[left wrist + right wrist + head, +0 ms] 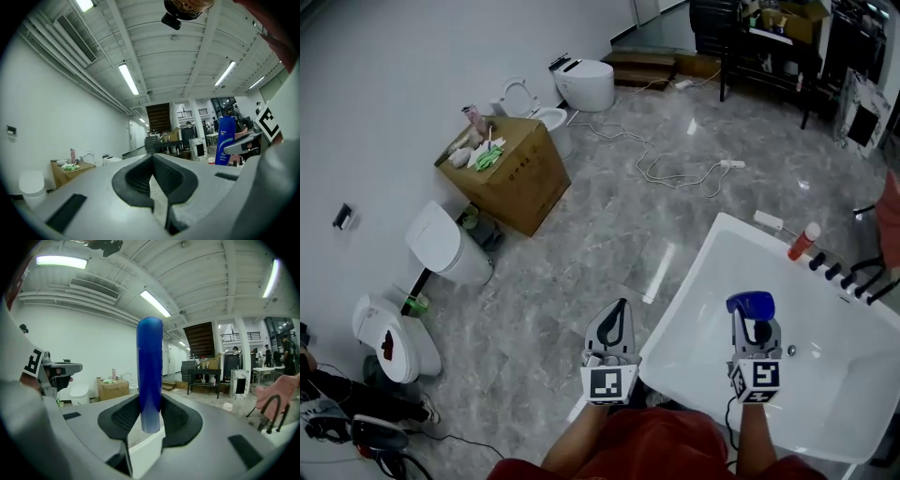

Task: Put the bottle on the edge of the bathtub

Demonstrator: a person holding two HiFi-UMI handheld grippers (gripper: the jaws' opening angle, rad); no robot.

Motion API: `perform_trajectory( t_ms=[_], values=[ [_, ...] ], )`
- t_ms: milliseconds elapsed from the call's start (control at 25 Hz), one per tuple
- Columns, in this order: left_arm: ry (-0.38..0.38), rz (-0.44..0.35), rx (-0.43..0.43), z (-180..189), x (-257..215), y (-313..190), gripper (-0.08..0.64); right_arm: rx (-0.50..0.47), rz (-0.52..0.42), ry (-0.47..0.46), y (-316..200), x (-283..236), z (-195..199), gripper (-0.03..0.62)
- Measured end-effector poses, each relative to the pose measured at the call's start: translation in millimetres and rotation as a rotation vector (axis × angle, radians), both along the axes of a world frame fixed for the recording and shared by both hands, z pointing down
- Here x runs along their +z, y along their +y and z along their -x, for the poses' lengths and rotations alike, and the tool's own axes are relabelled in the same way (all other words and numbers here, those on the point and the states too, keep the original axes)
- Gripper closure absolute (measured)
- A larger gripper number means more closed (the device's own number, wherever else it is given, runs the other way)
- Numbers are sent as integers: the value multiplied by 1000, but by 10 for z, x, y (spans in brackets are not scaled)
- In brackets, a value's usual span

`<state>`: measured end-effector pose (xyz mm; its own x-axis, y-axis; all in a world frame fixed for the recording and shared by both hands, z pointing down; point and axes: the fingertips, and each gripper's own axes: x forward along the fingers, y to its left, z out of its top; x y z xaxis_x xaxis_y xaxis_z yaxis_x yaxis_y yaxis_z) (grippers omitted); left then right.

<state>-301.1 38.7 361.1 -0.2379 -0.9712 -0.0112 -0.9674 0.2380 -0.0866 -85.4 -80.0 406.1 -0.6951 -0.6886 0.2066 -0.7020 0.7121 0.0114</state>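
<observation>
A tall blue bottle (751, 305) stands upright between the jaws of my right gripper (752, 330), which is shut on it over the white bathtub (686, 281), inside its near rim. In the right gripper view the bottle (150, 371) rises straight up, with my right gripper (150, 405) pressing its pads on the lower part. My left gripper (618, 317) hovers over the floor just left of the tub's rim, shut and holding nothing. In the left gripper view my left gripper (153, 161) has its jaws together, and the bottle (226, 140) shows at the right.
A red-capped bottle (803, 241) and black tap knobs (839, 272) sit on the tub's far edge. On the grey floor are a cardboard box (511, 173), toilets (586, 82) (445, 246) (394, 342) and a white cable (675, 173). A black table (769, 56) stands at the back.
</observation>
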Motion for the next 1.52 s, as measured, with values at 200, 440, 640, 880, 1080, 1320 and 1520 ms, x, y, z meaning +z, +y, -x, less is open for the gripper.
perform_trajectory(
  t_ms=[200, 440, 640, 880, 1080, 1320, 1520],
  values=[
    [-4, -30, 108, 105, 13, -673, 554, 94, -2, -7, -407, 50, 75, 456],
    [-20, -19, 293, -119, 154, -1636, 554, 231, 26, -16, -886, 232, -49, 456],
    [-17, -2, 421, -347, 457, -2419, 554, 338, 69, -15, -1350, 604, -202, 456],
    [1, 62, 512, -340, 932, -3061, 554, 444, 116, 32, -1755, 1051, -219, 456],
    [-7, 102, 590, -299, 1235, -3549, 554, 508, 156, 61, -2055, 1315, -168, 456],
    [21, 146, 636, -374, 1633, -4042, 554, 557, 224, 96, -2424, 1765, -137, 456],
    [43, 187, 666, -454, 2050, -4285, 554, 561, 253, 118, -2727, 2233, -119, 456]
  ],
)
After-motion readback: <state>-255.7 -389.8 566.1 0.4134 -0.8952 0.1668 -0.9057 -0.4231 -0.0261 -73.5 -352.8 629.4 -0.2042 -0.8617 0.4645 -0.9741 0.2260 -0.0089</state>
